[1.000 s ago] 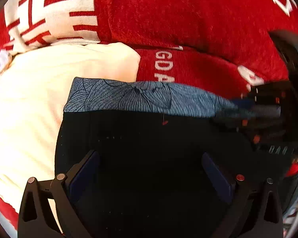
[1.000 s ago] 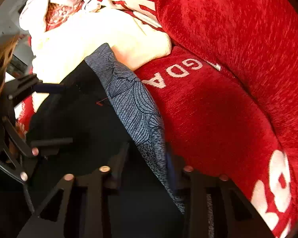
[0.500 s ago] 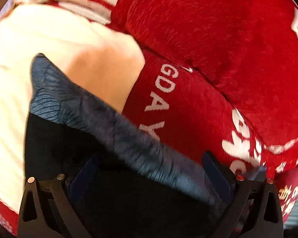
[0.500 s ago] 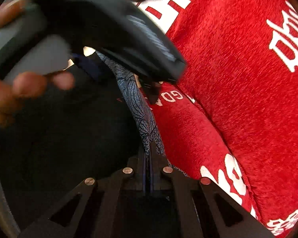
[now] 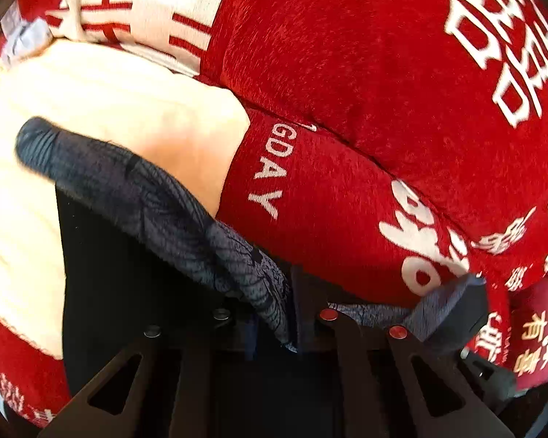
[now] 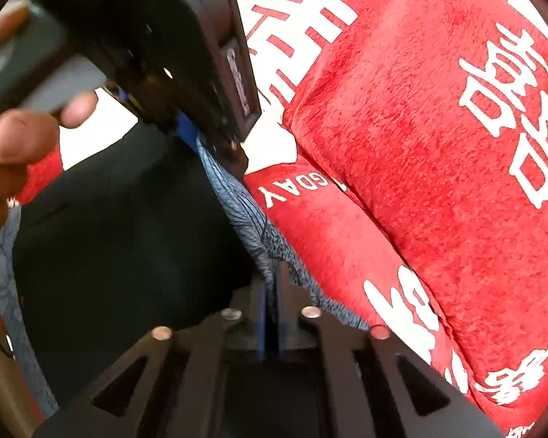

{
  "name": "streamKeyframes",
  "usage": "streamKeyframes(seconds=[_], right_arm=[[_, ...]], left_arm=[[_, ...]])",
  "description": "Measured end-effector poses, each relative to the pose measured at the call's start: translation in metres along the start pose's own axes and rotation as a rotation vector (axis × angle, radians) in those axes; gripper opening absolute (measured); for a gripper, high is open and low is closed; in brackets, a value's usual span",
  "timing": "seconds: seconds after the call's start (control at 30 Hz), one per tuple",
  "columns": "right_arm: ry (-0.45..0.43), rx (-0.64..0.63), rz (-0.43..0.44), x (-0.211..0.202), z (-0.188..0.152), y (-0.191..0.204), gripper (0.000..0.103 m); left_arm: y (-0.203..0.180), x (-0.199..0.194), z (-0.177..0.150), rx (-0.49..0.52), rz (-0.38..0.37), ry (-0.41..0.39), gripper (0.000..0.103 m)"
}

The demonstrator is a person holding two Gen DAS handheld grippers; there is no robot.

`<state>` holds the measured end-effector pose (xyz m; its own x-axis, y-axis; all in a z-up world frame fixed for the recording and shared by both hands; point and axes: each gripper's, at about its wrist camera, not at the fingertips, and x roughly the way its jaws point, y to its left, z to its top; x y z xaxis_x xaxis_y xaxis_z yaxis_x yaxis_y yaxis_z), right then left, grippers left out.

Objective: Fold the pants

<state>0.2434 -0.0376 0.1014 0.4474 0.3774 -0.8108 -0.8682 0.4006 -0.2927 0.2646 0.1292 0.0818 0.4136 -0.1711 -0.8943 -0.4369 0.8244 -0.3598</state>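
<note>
Left wrist view: the pants' patterned waistband (image 5: 186, 226) is clamped by both grippers (image 5: 274, 314) (image 6: 270, 292) and should be kept taut.

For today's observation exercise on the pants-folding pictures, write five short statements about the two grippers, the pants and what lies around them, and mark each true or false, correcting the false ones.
1. The left gripper is shut on the patterned waistband of the pants. True.
2. The right gripper is open and holds nothing. False: it is shut on the same waistband.
3. The pants lie on a blue cover. False: the sofa cover under them is red with white lettering.
4. A cream cloth lies beyond the waistband in the left wrist view. True.
5. The main fabric of the pants is white. False: it is black; only the waistband is grey-blue.
</note>
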Motion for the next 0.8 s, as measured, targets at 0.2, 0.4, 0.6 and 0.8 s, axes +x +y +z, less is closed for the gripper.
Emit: streamKeyframes(seconds=[0.2, 0.4, 0.6, 0.8], right_arm=[[0.029, -0.005, 0.011, 0.005, -0.014, -0.031, 0.084], [0.188, -0.018, 0.143, 0.048, -0.008, -0.056, 0.038], [0.077, -0.011, 0.058, -0.020, -0.005, -0.041, 0.016], [0.028, -0.044, -0.102, -0.086, -0.031, 0.032, 0.016]], left_arm=[[0.001, 0.010, -0.005, -0.032, 0.022, 0.025, 0.015], [-0.002, 0.000, -0.010, 0.000, 0.045, 0.023, 0.015], [0.002, -0.043, -0.024, 0.030, -0.052, -0.023, 0.015], [0.020, -0.085, -0.082, 0.073, -0.119, -0.049, 0.015]])
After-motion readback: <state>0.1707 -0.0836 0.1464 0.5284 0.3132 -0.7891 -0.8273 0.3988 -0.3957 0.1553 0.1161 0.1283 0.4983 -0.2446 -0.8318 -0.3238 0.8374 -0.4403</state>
